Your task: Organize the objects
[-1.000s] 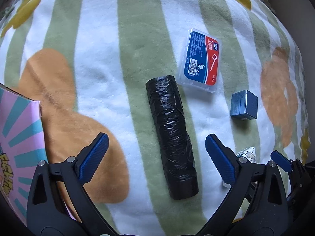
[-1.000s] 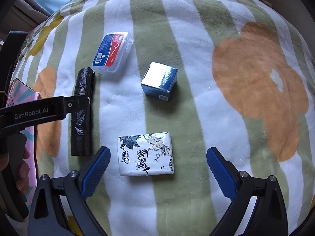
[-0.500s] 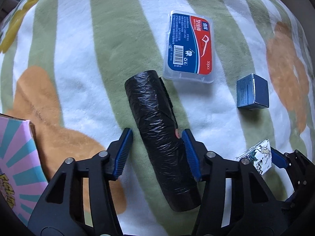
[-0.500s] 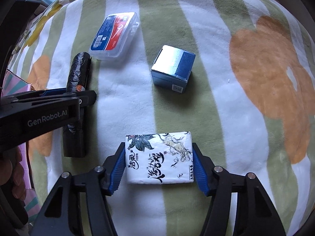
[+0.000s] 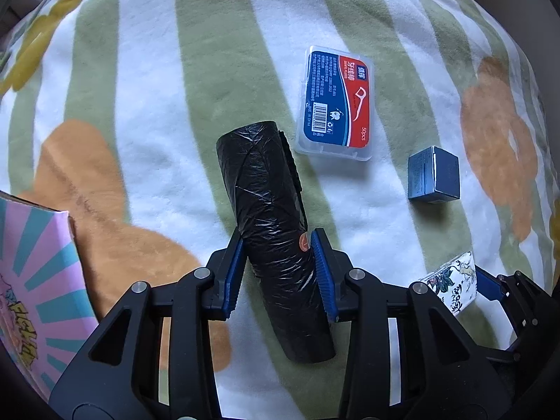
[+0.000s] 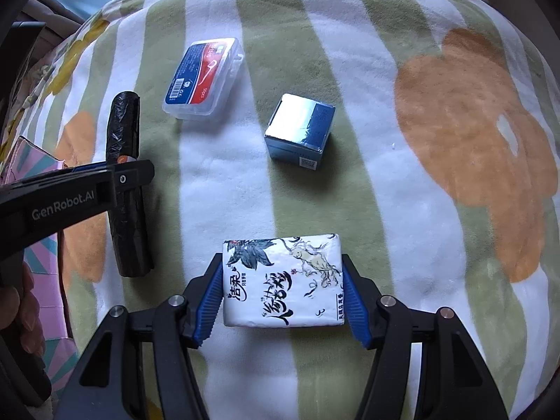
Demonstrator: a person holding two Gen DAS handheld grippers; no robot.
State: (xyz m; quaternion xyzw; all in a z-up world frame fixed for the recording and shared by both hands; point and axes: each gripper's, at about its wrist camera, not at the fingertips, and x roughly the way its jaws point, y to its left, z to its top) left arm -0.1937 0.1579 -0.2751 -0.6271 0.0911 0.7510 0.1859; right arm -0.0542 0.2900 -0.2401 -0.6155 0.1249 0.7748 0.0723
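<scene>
My left gripper point(image 5: 280, 273) is shut on a black roll of bin bags point(image 5: 266, 210), its blue pads pressed on both sides of the roll's near half. The roll also shows in the right wrist view point(image 6: 127, 189). My right gripper point(image 6: 283, 294) is shut on a white tissue pack point(image 6: 283, 280) with black lettering; the pack also shows in the left wrist view point(image 5: 451, 280). A clear floss-pick box point(image 5: 337, 105) with a blue and red label and a small blue box point(image 5: 434, 175) lie beyond on the blanket.
Everything lies on a soft blanket point(image 5: 147, 70) with green and white stripes and orange flowers. A pink and teal striped carton point(image 5: 31, 273) stands at the left, close to the roll. A hand point(image 6: 21, 311) holds the left gripper.
Both grippers went from wide open to shut: the left closed on the black roll, the right on the tissue pack. Both views moved in closer to their objects.
</scene>
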